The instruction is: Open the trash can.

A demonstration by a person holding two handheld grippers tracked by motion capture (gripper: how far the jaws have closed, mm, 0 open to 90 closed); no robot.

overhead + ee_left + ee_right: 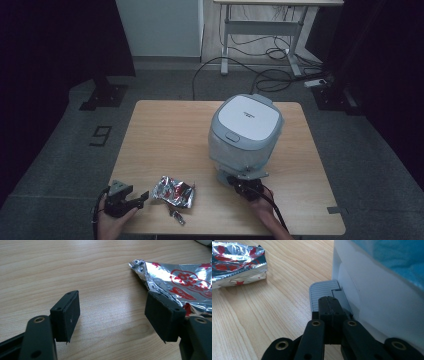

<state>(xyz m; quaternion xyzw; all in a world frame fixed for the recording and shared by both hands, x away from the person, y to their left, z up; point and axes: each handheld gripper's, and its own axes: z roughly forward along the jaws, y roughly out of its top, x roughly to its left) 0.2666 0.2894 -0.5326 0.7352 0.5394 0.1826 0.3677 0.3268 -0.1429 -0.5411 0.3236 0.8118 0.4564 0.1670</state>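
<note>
While lidded, bin (pixel 246 131) (blue liner inside) | wrapper (pixel 174 191) outside

Grey floor (pixel 60 165), white desk (pixel 260 30) (cables beneath)

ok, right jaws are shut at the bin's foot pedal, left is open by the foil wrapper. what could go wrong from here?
1. The right gripper sits shut over the grey pedal, near its edge beside the bin wall; a push might slip off onto the table.
2. The pedal bin looks light, so pressing could tip or slide it.
3. The left gripper is open with one pad touching the crumpled foil wrapper; closing might pinch just a corner.
</note>
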